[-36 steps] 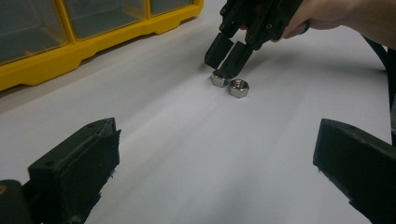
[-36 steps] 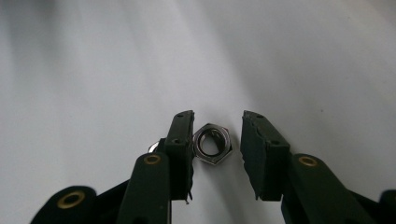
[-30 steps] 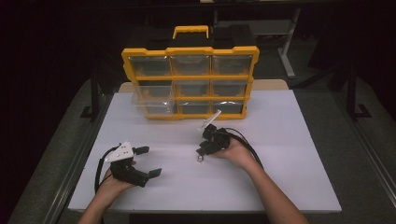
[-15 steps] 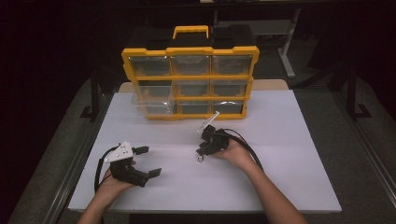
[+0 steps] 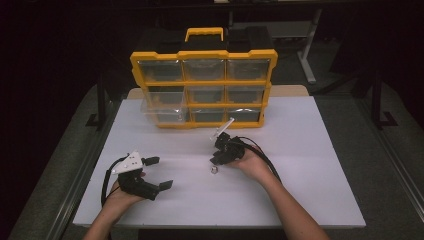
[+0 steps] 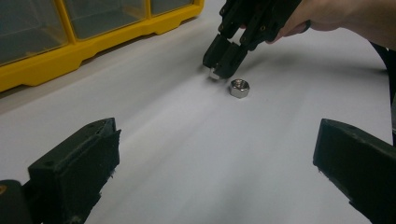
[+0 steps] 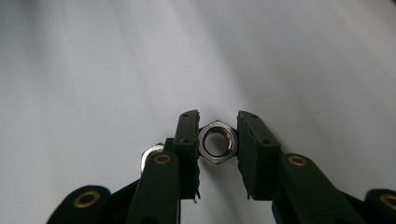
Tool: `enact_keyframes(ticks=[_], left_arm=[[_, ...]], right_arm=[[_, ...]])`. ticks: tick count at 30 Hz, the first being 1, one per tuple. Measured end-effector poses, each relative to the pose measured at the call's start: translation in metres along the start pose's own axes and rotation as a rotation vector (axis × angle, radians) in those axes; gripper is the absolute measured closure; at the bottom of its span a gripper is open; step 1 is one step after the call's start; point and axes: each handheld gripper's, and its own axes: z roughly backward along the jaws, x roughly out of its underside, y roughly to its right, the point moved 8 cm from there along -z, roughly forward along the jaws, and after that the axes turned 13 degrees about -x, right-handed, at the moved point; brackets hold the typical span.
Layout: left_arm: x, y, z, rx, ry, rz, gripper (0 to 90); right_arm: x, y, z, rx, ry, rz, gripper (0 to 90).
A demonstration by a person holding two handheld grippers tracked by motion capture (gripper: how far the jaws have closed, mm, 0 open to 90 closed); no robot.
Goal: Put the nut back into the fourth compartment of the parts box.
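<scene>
My right gripper is shut on a small steel hex nut, its two pads pressing on opposite flats just above the white table. A second hex nut lies loose on the table right beside the right gripper's tips; in the high view this loose nut sits just in front of the right gripper. In the right gripper view the loose nut peeks out behind the left jaw. My left gripper rests at the near left, open and with nothing between its jaws.
A yellow organizer with clear drawers stands upright at the back of the white table. One clear drawer at its left side sticks out. Dark floor surrounds the table.
</scene>
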Motion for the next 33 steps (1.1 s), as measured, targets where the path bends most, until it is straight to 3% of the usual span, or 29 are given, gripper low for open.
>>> enact_keyframes(ticks=[11,21,29,33], left_arm=[[0.0,0.0,0.0,-0.001,0.0,0.002,0.2],[0.0,0.0,0.001,-0.001,-0.006,0.001,0.2],[0.0,-0.001,0.001,-0.001,-0.009,-0.002,0.2],[0.0,0.0,0.001,-0.001,-0.006,0.011,0.2]], right_arm=[[-0.021,-0.008,0.021,-0.007,0.055,-0.007,69.1],[-0.043,-0.013,0.043,-0.029,0.111,-0.048,69.2],[-0.058,-0.014,0.056,-0.037,0.134,-0.04,69.2],[-0.066,-0.011,0.063,-0.018,0.137,-0.021,69.2]])
